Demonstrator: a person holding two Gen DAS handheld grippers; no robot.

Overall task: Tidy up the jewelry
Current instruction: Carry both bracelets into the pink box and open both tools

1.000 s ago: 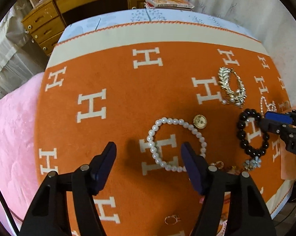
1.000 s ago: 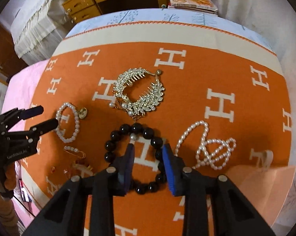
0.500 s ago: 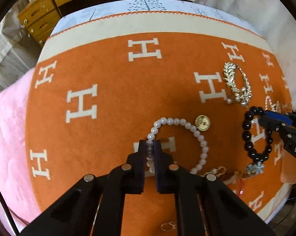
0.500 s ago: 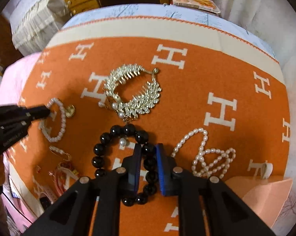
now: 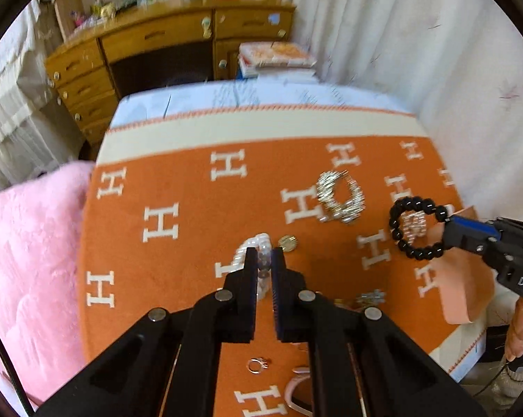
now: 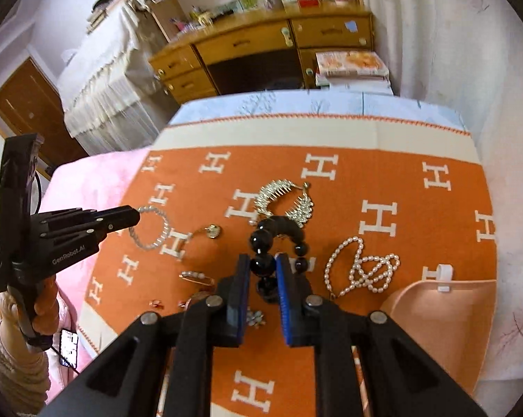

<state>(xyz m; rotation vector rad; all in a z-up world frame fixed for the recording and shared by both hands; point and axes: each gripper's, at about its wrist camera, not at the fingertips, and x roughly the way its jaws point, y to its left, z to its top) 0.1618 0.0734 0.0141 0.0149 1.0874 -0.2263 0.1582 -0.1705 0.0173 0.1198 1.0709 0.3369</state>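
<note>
My left gripper point(image 5: 264, 255) is shut on a white pearl bracelet point(image 5: 261, 243) and holds it lifted above the orange blanket point(image 5: 191, 243); the right wrist view shows it hanging from the left gripper point(image 6: 136, 217) as a ring point(image 6: 153, 227). My right gripper point(image 6: 263, 264) is shut on a black bead bracelet point(image 6: 261, 264), also lifted; in the left wrist view it hangs as a loop point(image 5: 416, 226) from the right gripper point(image 5: 449, 224). A silver leaf hair comb point(image 6: 285, 201), a pearl necklace point(image 6: 362, 271) and a gold round brooch point(image 6: 213, 231) lie on the blanket.
A peach pouch point(image 6: 442, 319) lies at the blanket's right edge. A pearl hairpin point(image 6: 197, 276), a ring point(image 5: 258, 365) and small pieces lie near the front. A pink blanket point(image 5: 25, 260) is left. A wooden desk point(image 6: 261, 48) stands behind.
Both grippers closed on their bracelets and lifted them off the blanket. The views have tilted up, showing more of the room.
</note>
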